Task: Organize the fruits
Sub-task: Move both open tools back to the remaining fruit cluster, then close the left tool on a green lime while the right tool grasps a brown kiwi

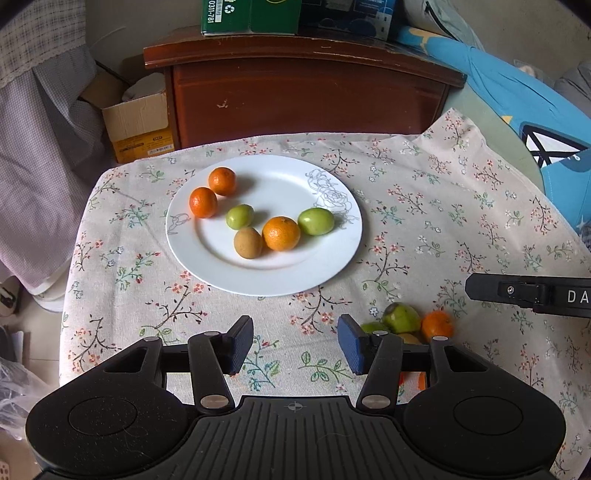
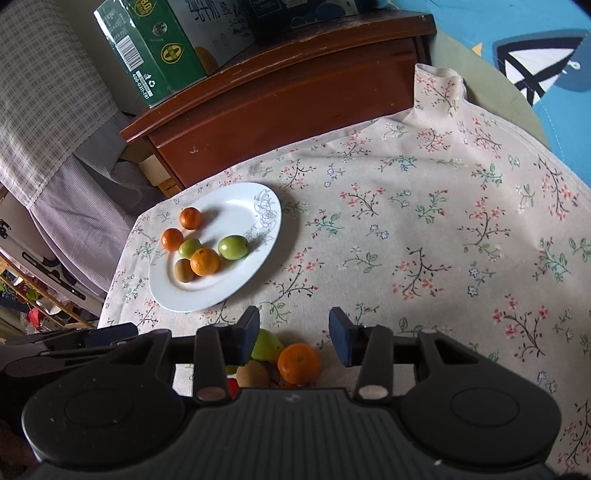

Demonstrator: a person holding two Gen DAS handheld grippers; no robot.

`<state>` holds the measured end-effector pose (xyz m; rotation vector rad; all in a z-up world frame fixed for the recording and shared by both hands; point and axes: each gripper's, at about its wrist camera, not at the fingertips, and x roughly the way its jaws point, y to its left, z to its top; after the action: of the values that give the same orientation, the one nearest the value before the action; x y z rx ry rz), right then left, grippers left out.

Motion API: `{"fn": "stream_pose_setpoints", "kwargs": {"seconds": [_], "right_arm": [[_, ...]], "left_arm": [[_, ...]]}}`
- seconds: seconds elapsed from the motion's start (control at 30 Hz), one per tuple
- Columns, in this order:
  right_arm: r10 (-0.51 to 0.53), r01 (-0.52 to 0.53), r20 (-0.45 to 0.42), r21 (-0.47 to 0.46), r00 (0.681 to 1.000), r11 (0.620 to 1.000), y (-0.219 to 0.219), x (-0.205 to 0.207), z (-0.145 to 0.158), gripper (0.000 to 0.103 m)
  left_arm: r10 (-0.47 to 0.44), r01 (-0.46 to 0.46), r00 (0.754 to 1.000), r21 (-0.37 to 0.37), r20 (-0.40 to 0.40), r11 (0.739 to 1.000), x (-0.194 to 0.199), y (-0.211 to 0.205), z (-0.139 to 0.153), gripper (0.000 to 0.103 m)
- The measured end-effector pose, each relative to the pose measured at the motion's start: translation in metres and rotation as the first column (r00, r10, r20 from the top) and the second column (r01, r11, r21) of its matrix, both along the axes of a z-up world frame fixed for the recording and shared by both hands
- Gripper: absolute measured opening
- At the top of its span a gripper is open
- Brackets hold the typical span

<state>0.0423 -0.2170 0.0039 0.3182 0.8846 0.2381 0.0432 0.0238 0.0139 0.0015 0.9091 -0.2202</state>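
A white plate (image 1: pixel 325 258) on the floral cloth holds several fruits: three oranges, two green fruits and a brown one (image 1: pixel 248 242). It also shows in the right wrist view (image 2: pixel 236 288). A loose pile lies on the cloth near the front: a green fruit (image 1: pixel 400 317), an orange (image 1: pixel 437 325) and others partly hidden. My left gripper (image 1: pixel 295 345) is open and empty, just left of the pile. My right gripper (image 2: pixel 294 336) is open, hovering above the pile's orange (image 2: pixel 298 363), green fruit (image 2: pixel 267 347) and brown fruit (image 2: pixel 253 374).
A brown wooden cabinet (image 1: pixel 303 92) stands behind the table with a green box (image 1: pixel 251 16) on top. A cardboard box (image 1: pixel 138 125) sits on the floor at left. Blue fabric (image 1: pixel 535 110) lies at right. The right gripper's finger (image 1: pixel 528 293) reaches in from the right.
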Motion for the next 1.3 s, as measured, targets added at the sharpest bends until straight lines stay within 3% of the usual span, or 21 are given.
{"fn": "stream_pose_setpoints", "kwargs": {"seconds": [0.5, 0.63, 1.03, 1.3], "right_arm": [[0.073, -0.078, -0.069, -0.077, 0.995, 0.994, -0.001, -0.057, -0.02, 0.043], [0.076, -0.083, -0.083, -0.084, 0.994, 0.993, -0.002, -0.059, -0.024, 0.043], [0.118, -0.13, -0.111, -0.101, 0.987, 0.986, 0.006, -0.059, -0.034, 0.039], [0.121, -0.134, -0.112, -0.12, 0.986, 0.984, 0.011, -0.056, -0.037, 0.032]], "left_arm": [[-0.109, 0.109, 0.994, -0.008, 0.013, 0.994, -0.016, -0.025, -0.011, 0.048], [-0.118, 0.118, 0.993, -0.036, 0.012, 0.992, -0.013, -0.027, -0.014, 0.047], [-0.179, 0.179, 0.984, -0.024, 0.014, 0.984, -0.003, -0.04, -0.029, 0.045], [-0.16, 0.16, 0.987, -0.061, 0.003, 0.985, 0.002, -0.035, -0.031, 0.044]]}}
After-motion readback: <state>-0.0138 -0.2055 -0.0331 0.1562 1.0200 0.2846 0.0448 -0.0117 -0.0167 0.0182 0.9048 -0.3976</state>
